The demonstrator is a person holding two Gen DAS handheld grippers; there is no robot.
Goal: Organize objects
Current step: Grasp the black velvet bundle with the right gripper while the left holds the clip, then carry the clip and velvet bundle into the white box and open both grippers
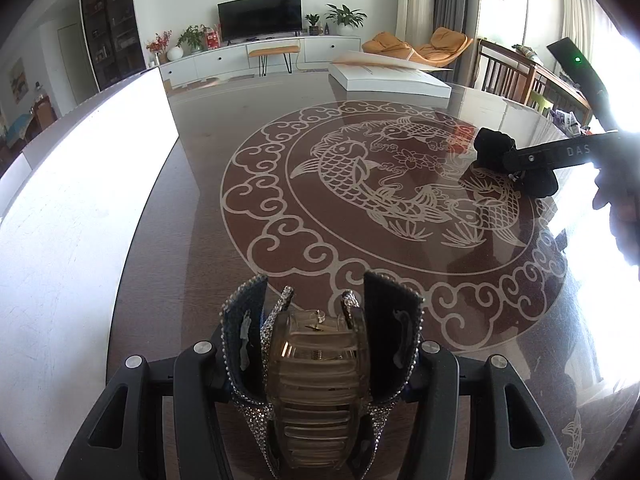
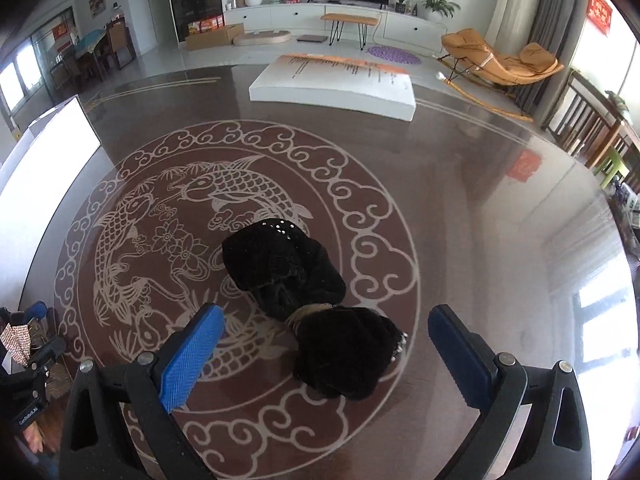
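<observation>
Rhinestone trim is glinting along the edges of the dark bow hair clip (image 1: 320, 360) that the left claw (image 1: 318, 364) is gripping, its fingers pressed in on the bow's wings from either side with the translucent amber clip body sitting between them. The clip is being carried low over the near edge of the worktop (image 1: 200, 184), nose pointing toward the etched fish medallion, which suggests it is being brought toward a gathering spot rather than parked where it is.

Out on that medallion, a black velvet bow (image 2: 304, 308) is lying flat, its two lobes cinched at the middle by a pale wound band, a few sequins catching light on the far lobe. The right claw (image 2: 324, 352) is hovering just over it with the blue pads spread wide apart, one finger on each side of the near lobe and neither touching the fabric. That straddling stance looks like a line-up for a pinch across the soft lobe or the cinched waist.

A white box (image 2: 332, 96) is sitting at the far side of the worktop, and a bright white panel (image 1: 80, 220) is standing along the left edge; either could be the intended destination, though nothing here settles which.
</observation>
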